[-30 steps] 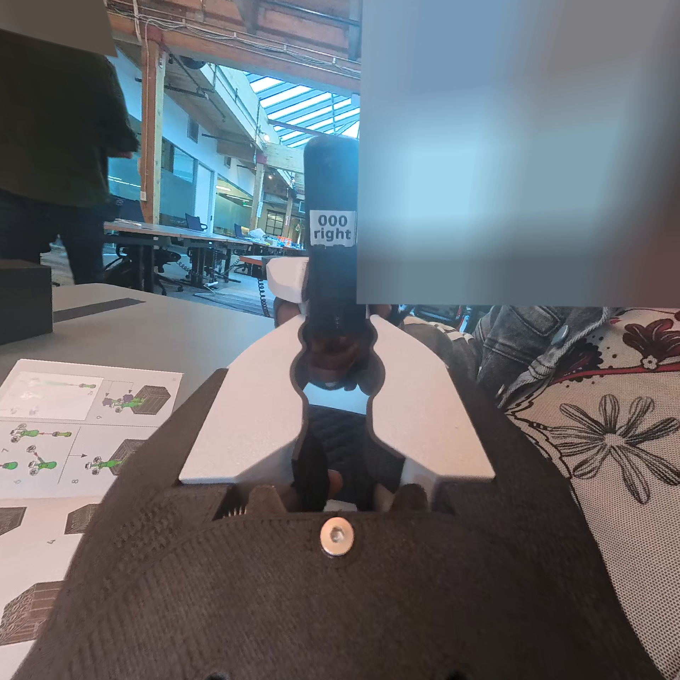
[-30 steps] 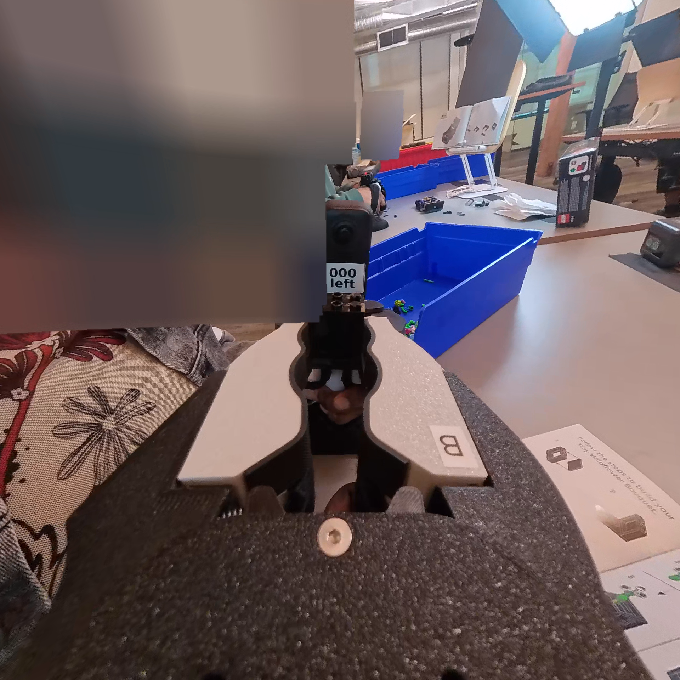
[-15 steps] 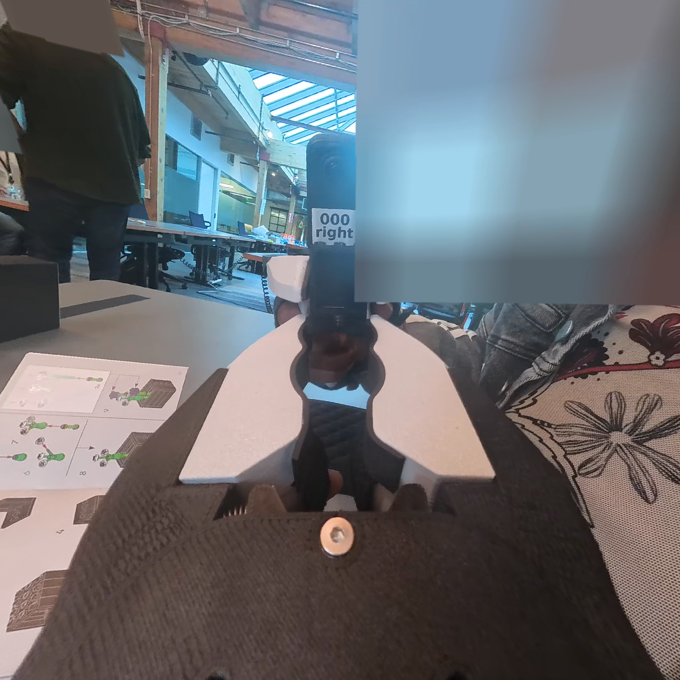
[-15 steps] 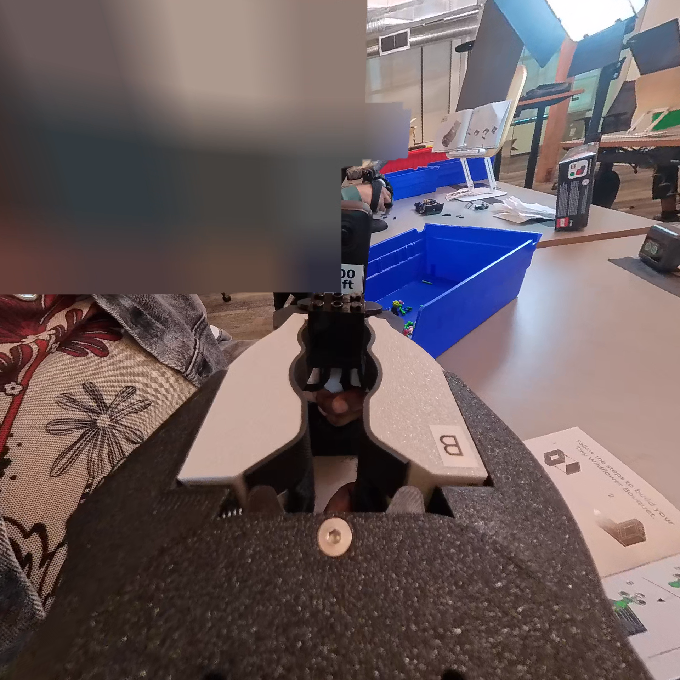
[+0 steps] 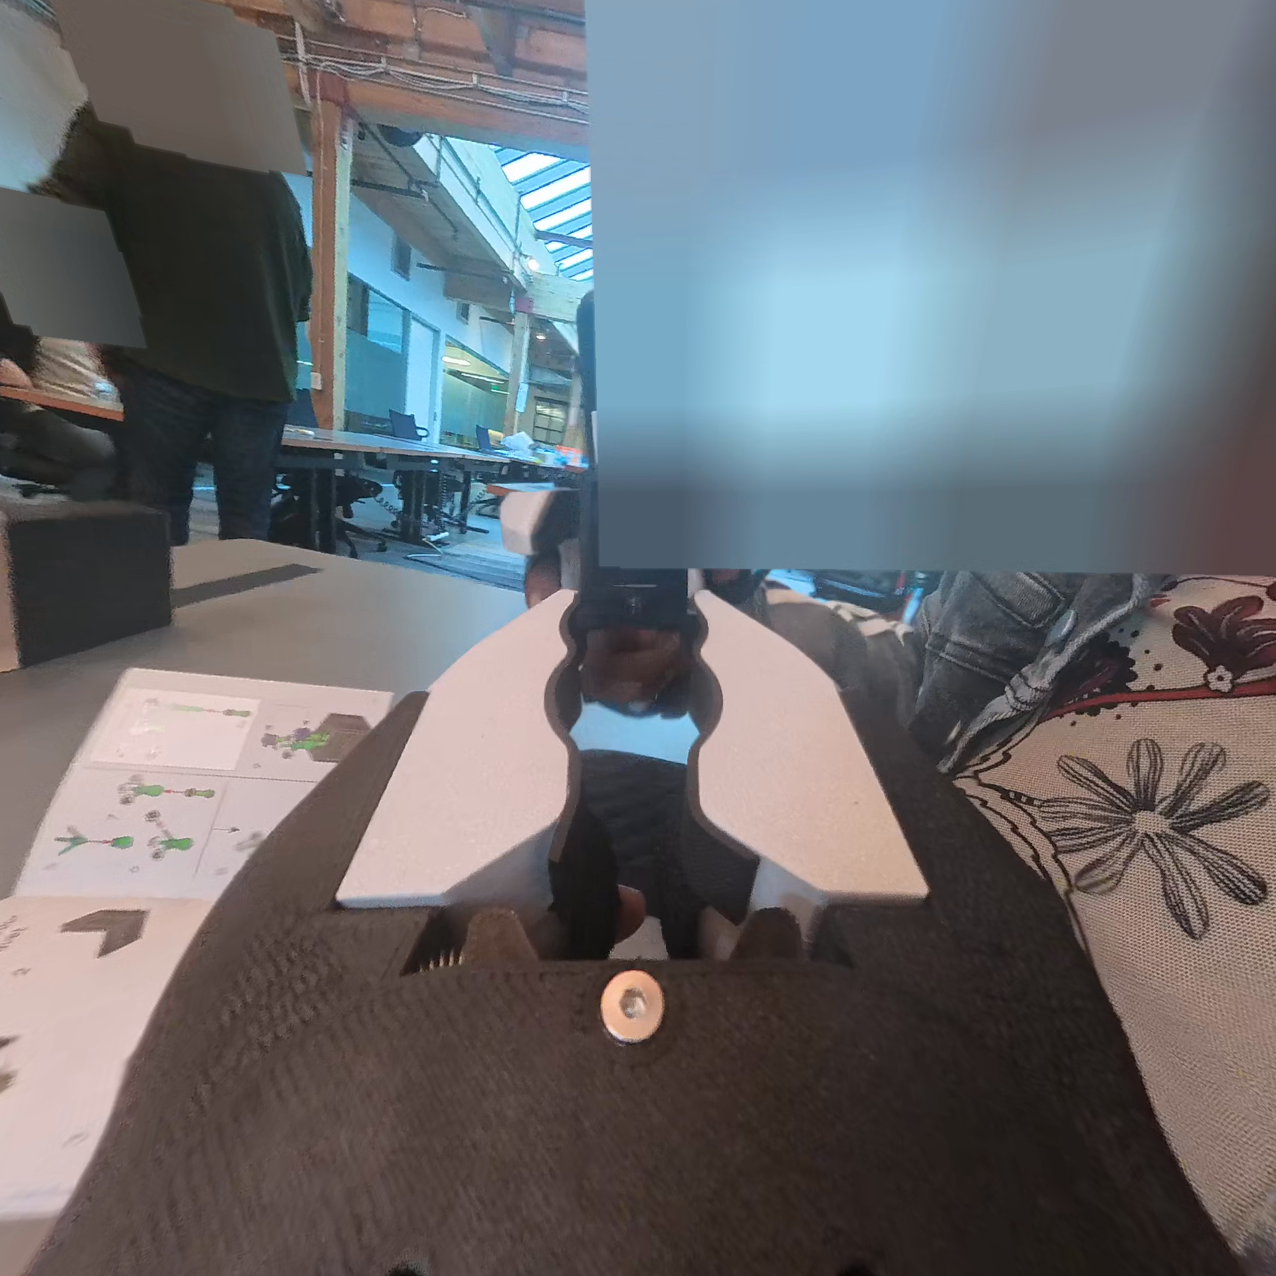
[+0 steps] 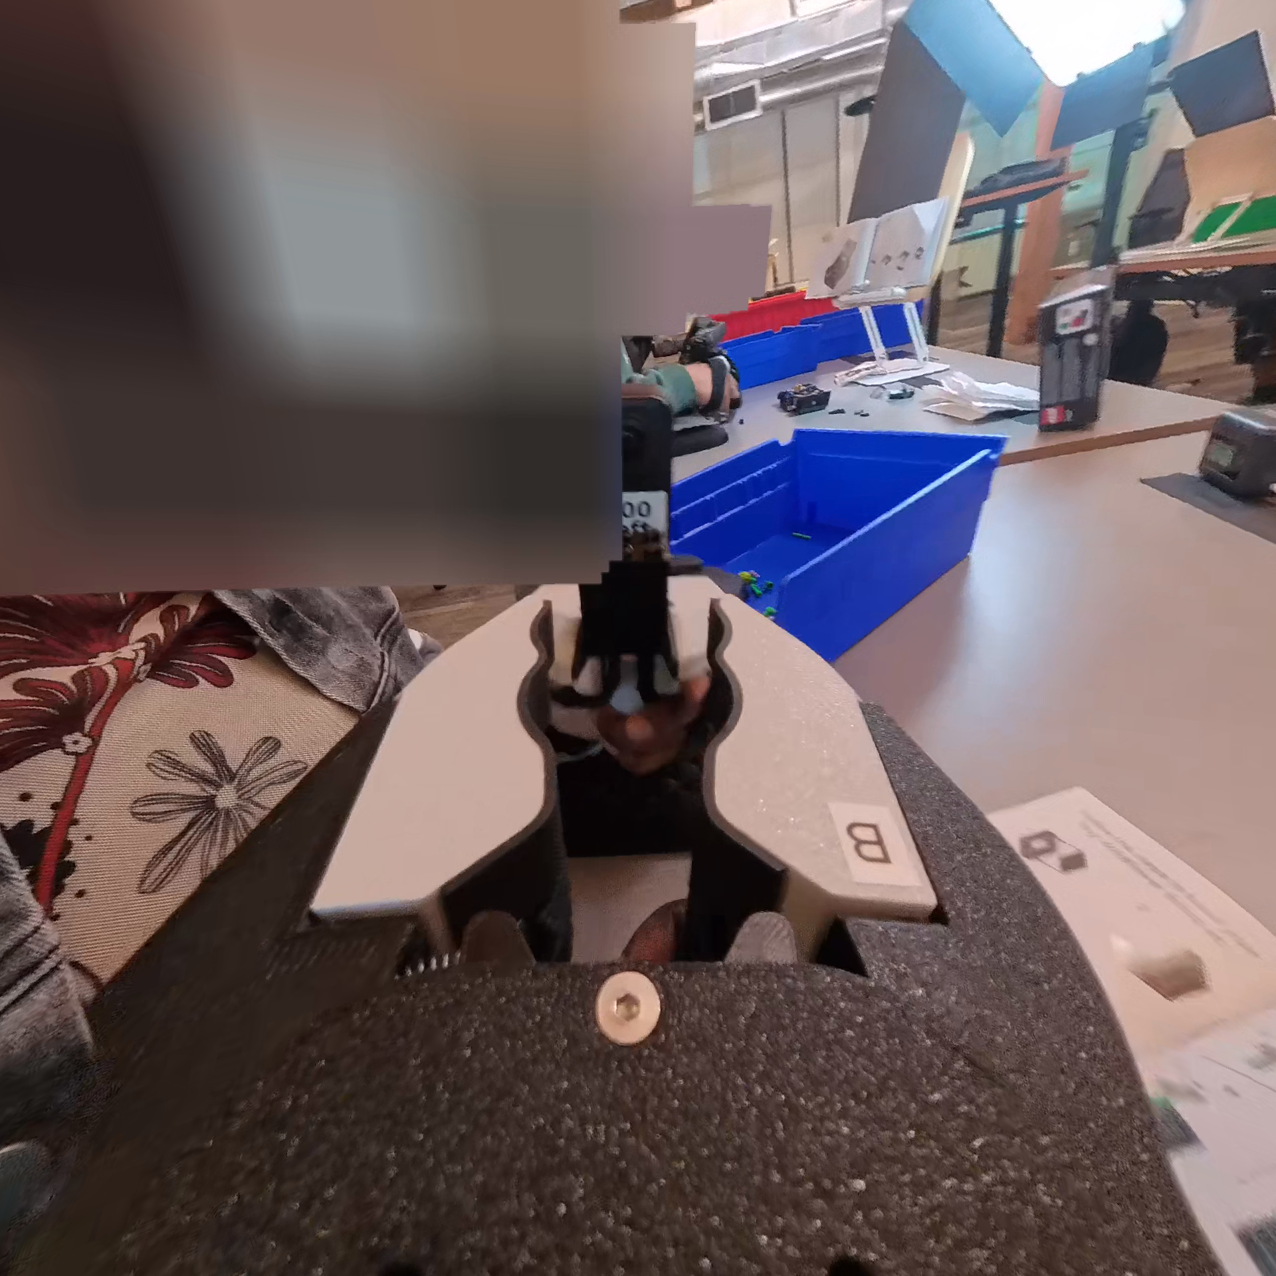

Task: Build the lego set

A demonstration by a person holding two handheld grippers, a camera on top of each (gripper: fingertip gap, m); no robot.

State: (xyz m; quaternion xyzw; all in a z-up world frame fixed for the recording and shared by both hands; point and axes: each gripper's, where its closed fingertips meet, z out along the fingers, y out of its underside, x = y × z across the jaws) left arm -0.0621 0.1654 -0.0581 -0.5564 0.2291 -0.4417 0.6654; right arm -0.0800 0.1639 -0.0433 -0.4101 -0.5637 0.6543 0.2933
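Note:
The two grippers face each other tip to tip above the table edge. My left gripper (image 5: 632, 601) is shut on a small black lego build (image 5: 635, 606) at its fingertips. In the right wrist view the same black studded build (image 6: 625, 621) stands upright between the left gripper's white fingertips (image 6: 573, 666). My right gripper (image 6: 630, 611) is open, with its jaws standing apart on both sides of the build and not touching it. The right gripper's white finger (image 5: 525, 528) shows beyond the build in the left wrist view, mostly hidden.
A printed instruction sheet (image 5: 207, 759) lies on the grey table (image 5: 380, 621) and also shows in the right wrist view (image 6: 1105, 897). A blue bin (image 6: 884, 552) holds small green pieces (image 6: 756, 587). A black box (image 5: 83, 573) stands far left. A person's floral shirt (image 5: 1139, 794) is close. Left and right tips are no more than a few centimetres apart.
My right gripper's jaws have spread apart and let go of the black build. The left gripper stays shut on it. Both views have shifted slightly.

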